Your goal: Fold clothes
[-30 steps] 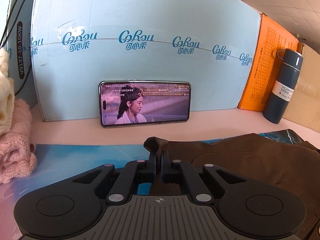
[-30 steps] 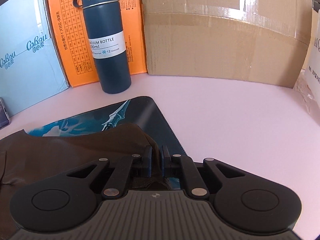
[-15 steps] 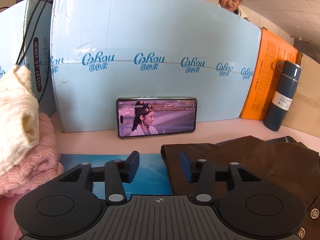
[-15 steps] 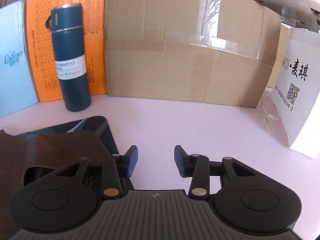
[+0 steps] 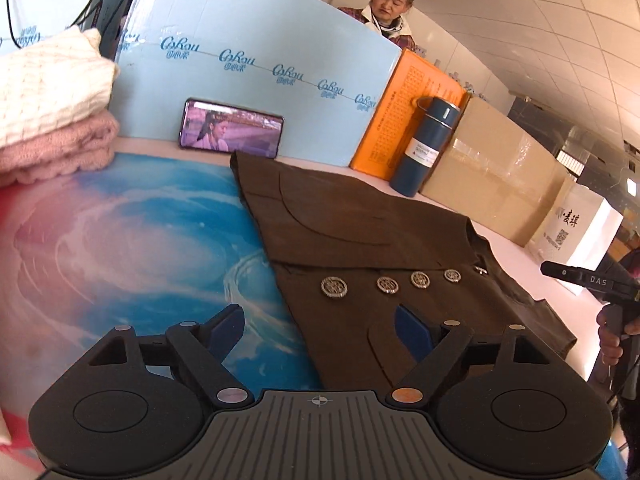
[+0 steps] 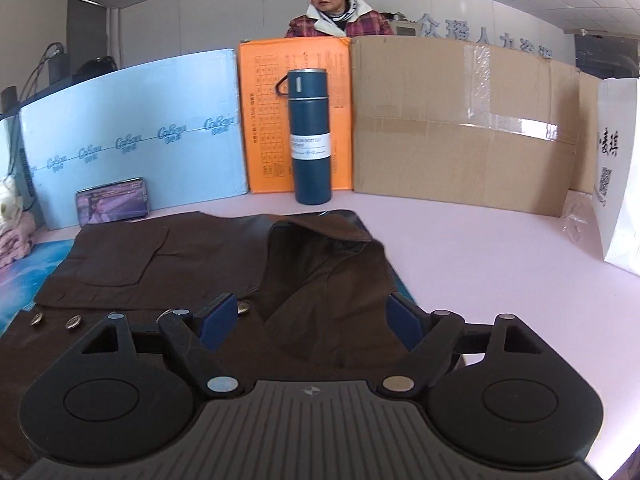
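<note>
A brown vest (image 5: 360, 240) with several metal buttons (image 5: 334, 287) lies flat on a blue patterned mat (image 5: 140, 240). It also shows in the right wrist view (image 6: 200, 264), with one corner folded over near its far right. My left gripper (image 5: 320, 330) is open and empty, raised above the vest's left edge. My right gripper (image 6: 310, 320) is open and empty, raised above the vest's near right part. The right gripper also shows at the right edge of the left wrist view (image 5: 592, 280).
A phone (image 5: 232, 128) leans on a blue box (image 5: 260, 72). A blue bottle (image 6: 310, 136) stands before an orange box (image 6: 280, 112) and a cardboard box (image 6: 460, 128). Folded knitwear (image 5: 52, 112) is stacked at left. A white bag (image 6: 616, 168) stands at right. A person (image 6: 332, 0) is behind.
Both grippers were shut on the vest's far corners, then opened and let go. Both have pulled back and risen, so the whole vest now shows flat on the mat.
</note>
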